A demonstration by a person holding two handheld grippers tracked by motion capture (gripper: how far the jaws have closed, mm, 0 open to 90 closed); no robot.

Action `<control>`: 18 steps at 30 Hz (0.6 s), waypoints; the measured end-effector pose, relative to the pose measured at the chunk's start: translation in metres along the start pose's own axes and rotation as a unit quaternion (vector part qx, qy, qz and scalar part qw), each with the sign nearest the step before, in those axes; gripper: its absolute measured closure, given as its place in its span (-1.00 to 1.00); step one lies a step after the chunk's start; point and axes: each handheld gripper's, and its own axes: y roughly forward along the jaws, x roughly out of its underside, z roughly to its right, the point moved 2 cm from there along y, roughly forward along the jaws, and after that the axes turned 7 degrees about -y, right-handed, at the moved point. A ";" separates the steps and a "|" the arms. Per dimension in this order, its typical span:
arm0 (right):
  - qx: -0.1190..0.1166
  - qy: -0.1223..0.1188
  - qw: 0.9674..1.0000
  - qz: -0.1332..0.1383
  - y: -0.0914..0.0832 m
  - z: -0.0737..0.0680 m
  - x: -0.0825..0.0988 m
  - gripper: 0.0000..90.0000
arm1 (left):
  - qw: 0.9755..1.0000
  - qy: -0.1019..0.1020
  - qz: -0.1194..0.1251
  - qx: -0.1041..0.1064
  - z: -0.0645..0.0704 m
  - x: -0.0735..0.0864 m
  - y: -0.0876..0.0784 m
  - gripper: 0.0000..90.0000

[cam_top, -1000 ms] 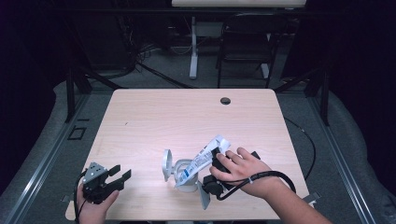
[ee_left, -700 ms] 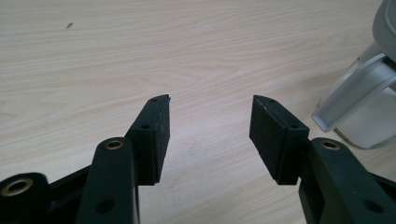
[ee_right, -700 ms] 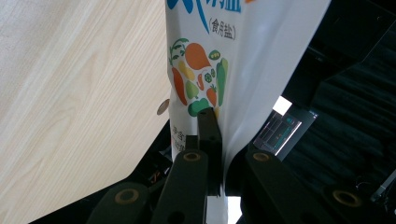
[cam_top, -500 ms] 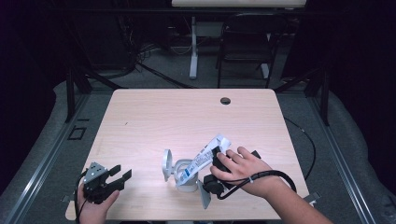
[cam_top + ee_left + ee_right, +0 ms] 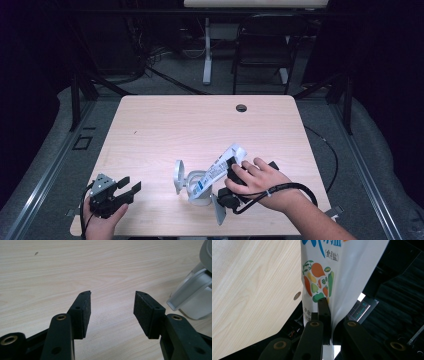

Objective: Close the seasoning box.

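Up close, the right gripper view catches vegetable drawings printed on the white bag (image 5: 342, 270), with the right gripper (image 5: 329, 315) pinching its edge. From the high view, that bag tilts into the clear container (image 5: 197, 185) near the table's (image 5: 200, 125) front edge. Contents unclear. Left gripper (image 5: 112, 307) rests spread, nothing between.

My left gripper (image 5: 131, 186) is matte black, topped by a grey three-cornered plate, with brass-ringed screw holes along its arms and rough, dark foam pads (image 5: 145, 312) on the jaws. My right gripper (image 5: 329, 315) is built the same way: black arms, brass bushings. A thin black cable (image 5: 285, 188) loops off it across my bare wrist.
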 end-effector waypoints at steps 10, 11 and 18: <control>-0.003 0.005 1.000 0.000 0.000 0.000 0.001 0.99 | 1.000 -0.001 0.002 0.000 0.000 0.000 0.000 0.08; -0.003 0.005 1.000 0.001 0.001 0.000 0.001 0.99 | 1.000 -0.001 0.001 0.000 0.000 0.000 0.000 0.07; 0.001 -0.012 1.000 -0.013 -0.002 0.002 0.000 0.99 | 1.000 -0.002 0.001 0.000 0.000 0.000 0.000 0.07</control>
